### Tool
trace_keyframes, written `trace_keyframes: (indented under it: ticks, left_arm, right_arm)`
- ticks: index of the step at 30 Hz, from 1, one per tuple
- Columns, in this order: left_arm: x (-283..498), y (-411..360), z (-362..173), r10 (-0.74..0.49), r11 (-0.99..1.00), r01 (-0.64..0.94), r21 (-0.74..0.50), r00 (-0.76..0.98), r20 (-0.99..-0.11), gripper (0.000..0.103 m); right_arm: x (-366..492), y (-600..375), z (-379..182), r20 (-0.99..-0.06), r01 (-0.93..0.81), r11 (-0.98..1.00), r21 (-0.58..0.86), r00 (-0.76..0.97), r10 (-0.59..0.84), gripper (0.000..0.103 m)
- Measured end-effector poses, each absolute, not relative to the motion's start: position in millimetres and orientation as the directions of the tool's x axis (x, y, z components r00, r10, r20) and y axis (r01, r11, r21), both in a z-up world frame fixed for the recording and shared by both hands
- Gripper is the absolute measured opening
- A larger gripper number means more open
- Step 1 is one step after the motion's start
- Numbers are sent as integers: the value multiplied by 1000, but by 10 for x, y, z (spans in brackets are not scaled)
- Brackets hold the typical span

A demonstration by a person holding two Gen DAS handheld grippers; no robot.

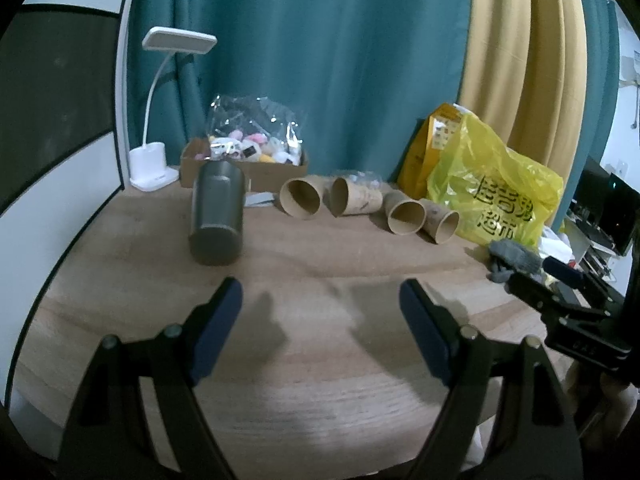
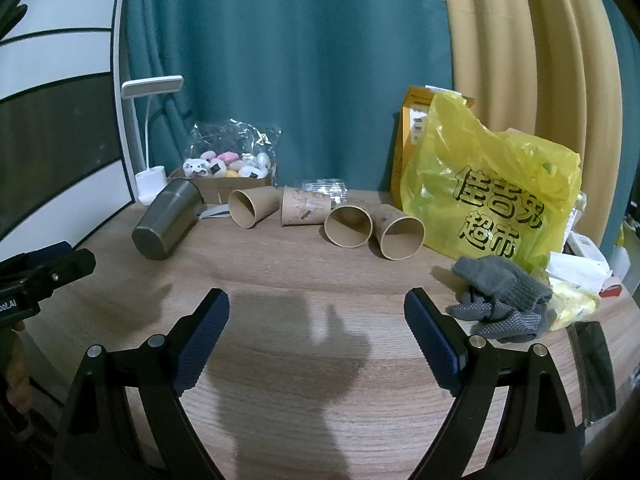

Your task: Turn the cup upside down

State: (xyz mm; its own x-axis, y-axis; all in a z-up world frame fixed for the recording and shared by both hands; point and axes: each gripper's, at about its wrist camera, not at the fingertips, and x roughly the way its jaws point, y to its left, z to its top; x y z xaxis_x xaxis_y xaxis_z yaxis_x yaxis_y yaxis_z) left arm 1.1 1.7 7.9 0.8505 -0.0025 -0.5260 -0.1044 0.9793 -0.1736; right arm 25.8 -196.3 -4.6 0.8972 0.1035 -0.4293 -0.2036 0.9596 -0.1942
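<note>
A grey metal cup (image 1: pixel 217 216) lies on its side on the wooden table (image 1: pixel 320 272), base toward me; it also shows in the right wrist view (image 2: pixel 166 220) at the left. Several brown paper cups (image 1: pixel 301 197) lie on their sides in a row behind it, also seen in the right wrist view (image 2: pixel 348 226). My left gripper (image 1: pixel 320 304) is open and empty, a short way in front and right of the metal cup. My right gripper (image 2: pixel 316 312) is open and empty over bare table, in front of the paper cups.
A white desk lamp (image 1: pixel 154 168) and a cardboard box of plush toys (image 1: pixel 244 160) stand at the back left. A yellow plastic bag (image 2: pixel 488 196) and grey gloves (image 2: pixel 504 300) sit at the right. Teal and yellow curtains hang behind. A dark phone (image 2: pixel 592 368) lies at the far right.
</note>
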Motion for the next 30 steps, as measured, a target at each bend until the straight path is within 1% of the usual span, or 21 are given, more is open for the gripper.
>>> trace_keyframes:
  ticks: [30]
  left_arm:
    - [3,-16,114,5,981,-104,-162,855,-519,82]
  right_arm:
    - [310,-1998,-82,-436,-203,961,-187,894,104,91]
